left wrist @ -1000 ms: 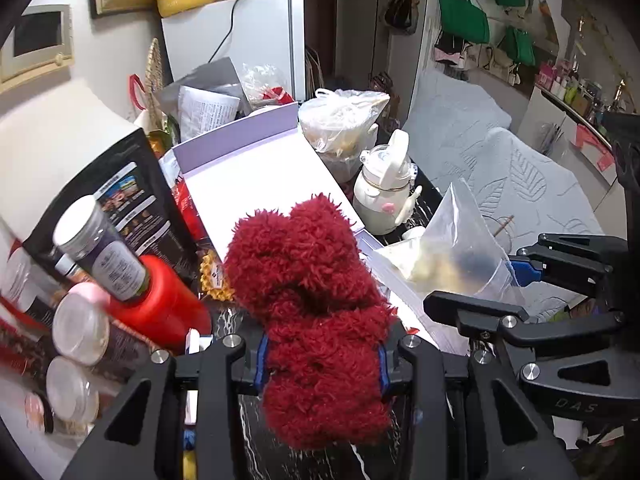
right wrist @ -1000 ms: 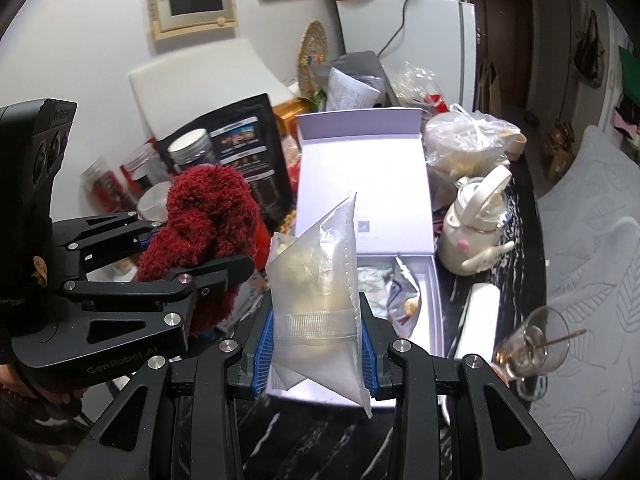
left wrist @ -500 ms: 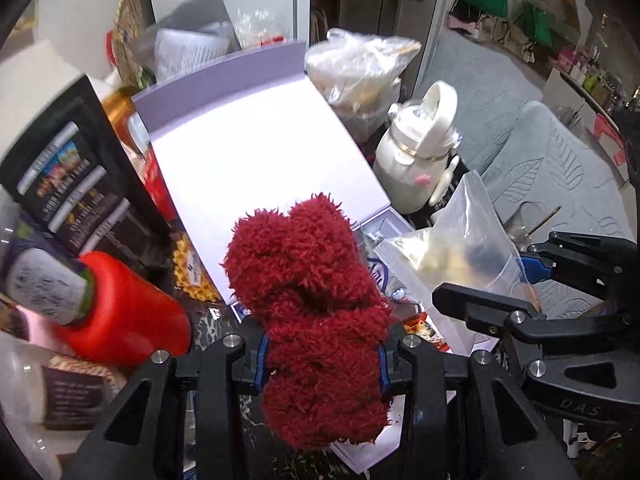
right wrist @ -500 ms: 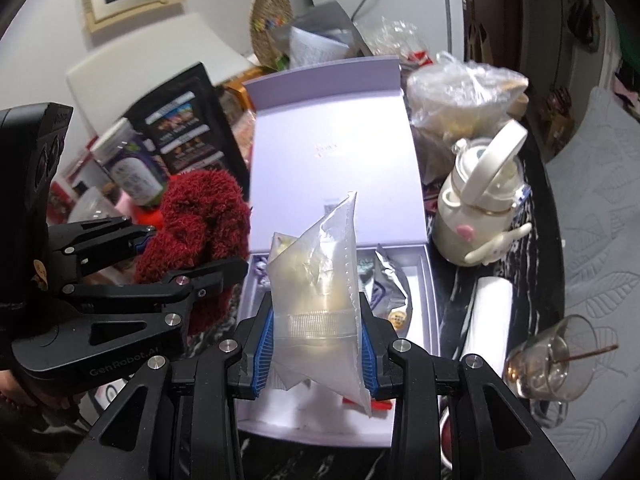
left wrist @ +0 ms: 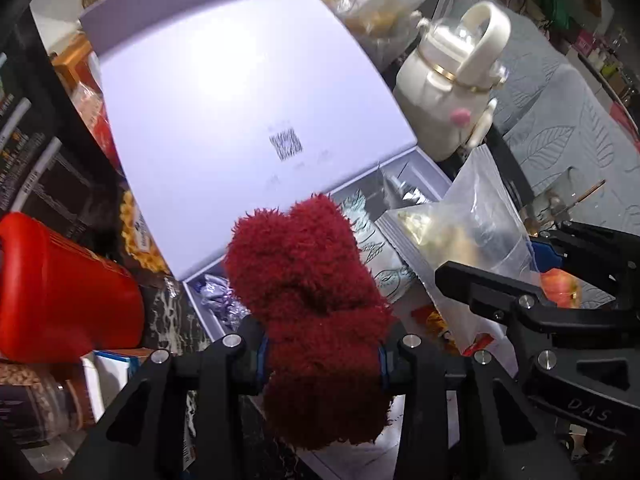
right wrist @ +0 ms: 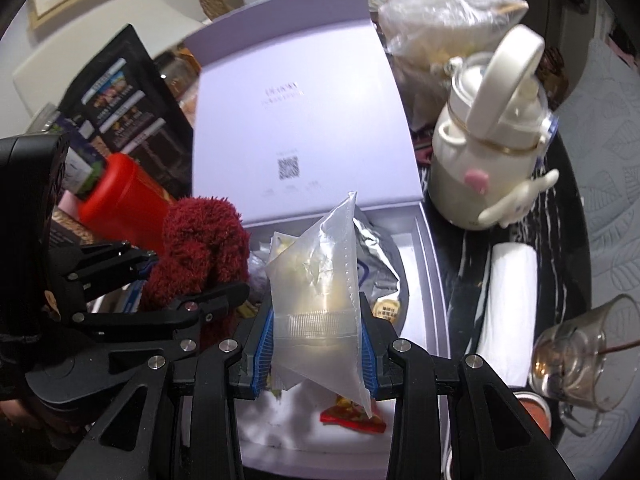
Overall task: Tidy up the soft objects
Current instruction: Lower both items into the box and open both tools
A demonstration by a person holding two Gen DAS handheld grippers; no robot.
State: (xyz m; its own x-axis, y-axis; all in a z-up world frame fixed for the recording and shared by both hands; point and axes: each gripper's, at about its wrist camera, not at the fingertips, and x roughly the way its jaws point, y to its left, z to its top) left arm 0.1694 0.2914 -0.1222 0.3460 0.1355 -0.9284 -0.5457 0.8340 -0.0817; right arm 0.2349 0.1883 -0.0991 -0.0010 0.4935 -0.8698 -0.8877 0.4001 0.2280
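Observation:
My left gripper (left wrist: 322,356) is shut on a fuzzy dark red soft toy (left wrist: 308,280), held over the near left part of an open lavender box (left wrist: 424,168). The toy also shows in the right wrist view (right wrist: 200,244). My right gripper (right wrist: 318,344) is shut on a clear plastic zip bag (right wrist: 320,280) with pale contents, held above the box's tray (right wrist: 430,240). The bag also shows in the left wrist view (left wrist: 468,224). The box's raised lid (right wrist: 296,112) stands behind. Foil packets (right wrist: 380,256) and snack wrappers (right wrist: 352,410) lie in the tray.
A cream kettle-shaped bottle (right wrist: 492,156) stands right of the box, with a white roll (right wrist: 508,300) and a glass cup (right wrist: 580,348) nearer. A red-capped jar (left wrist: 60,292) and a black pouch (right wrist: 128,100) stand left. A filled plastic bag (right wrist: 444,20) sits behind.
Both grippers have moved forward and down over the box tray with their loads. The box and kettle bottle now look much closer.

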